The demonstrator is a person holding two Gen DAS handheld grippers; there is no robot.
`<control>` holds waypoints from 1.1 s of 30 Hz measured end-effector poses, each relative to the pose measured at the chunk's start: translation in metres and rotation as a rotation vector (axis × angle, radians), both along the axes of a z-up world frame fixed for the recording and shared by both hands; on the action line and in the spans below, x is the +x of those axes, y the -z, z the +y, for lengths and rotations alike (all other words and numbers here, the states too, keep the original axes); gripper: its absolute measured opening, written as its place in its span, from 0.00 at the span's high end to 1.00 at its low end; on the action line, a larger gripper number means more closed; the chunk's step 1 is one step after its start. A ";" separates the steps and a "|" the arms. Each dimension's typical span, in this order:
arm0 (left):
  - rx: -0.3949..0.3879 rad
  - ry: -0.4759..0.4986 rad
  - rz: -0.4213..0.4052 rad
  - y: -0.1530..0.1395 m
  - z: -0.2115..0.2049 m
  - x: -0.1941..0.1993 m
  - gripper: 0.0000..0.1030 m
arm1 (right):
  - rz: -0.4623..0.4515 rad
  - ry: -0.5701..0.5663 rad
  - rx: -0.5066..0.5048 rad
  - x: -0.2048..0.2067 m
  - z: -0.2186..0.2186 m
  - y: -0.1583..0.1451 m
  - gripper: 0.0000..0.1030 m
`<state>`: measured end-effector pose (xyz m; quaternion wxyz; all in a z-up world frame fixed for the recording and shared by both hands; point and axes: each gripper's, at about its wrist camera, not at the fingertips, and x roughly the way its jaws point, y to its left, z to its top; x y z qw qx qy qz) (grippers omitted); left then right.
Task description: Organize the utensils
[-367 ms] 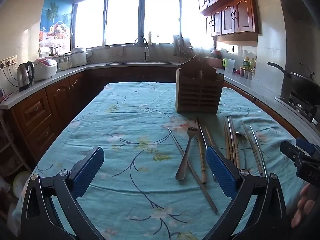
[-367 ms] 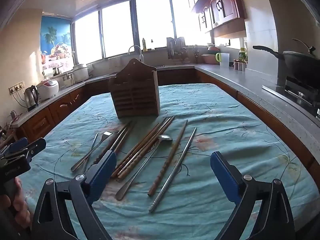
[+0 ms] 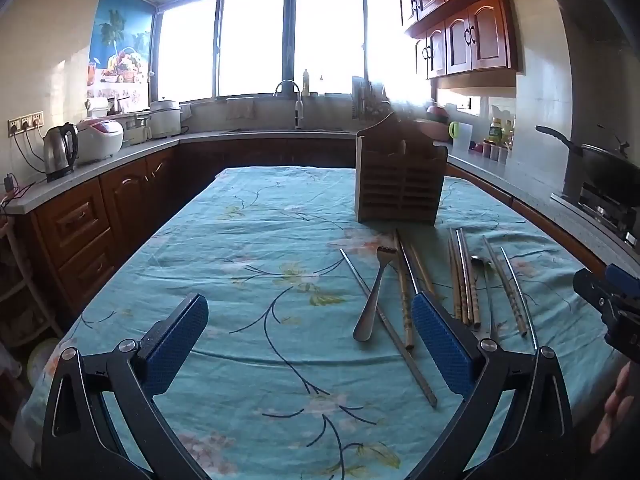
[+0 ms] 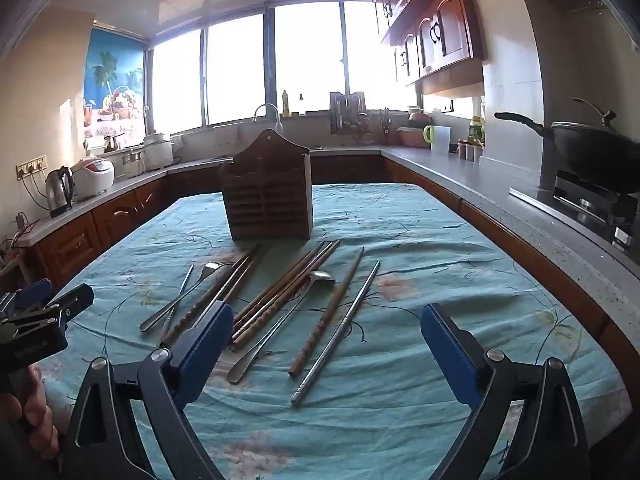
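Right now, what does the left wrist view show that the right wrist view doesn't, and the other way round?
Only the left wrist view: the open left claw from behind, and the right claw's tip at its right edge.

Only the right wrist view: the open right claw from behind, the left claw's tip at its left edge, and the spoon's full length.

Both: the wooden holder standing on the blue tablecloth, the fork, loose chopsticks, and the pan on the stove.
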<state>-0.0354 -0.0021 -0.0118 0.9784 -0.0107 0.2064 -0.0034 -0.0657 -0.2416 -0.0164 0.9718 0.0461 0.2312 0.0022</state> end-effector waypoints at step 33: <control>0.034 0.006 -0.049 -0.010 -0.006 -0.015 0.00 | -0.047 0.009 -0.007 -0.008 -0.002 -0.008 0.07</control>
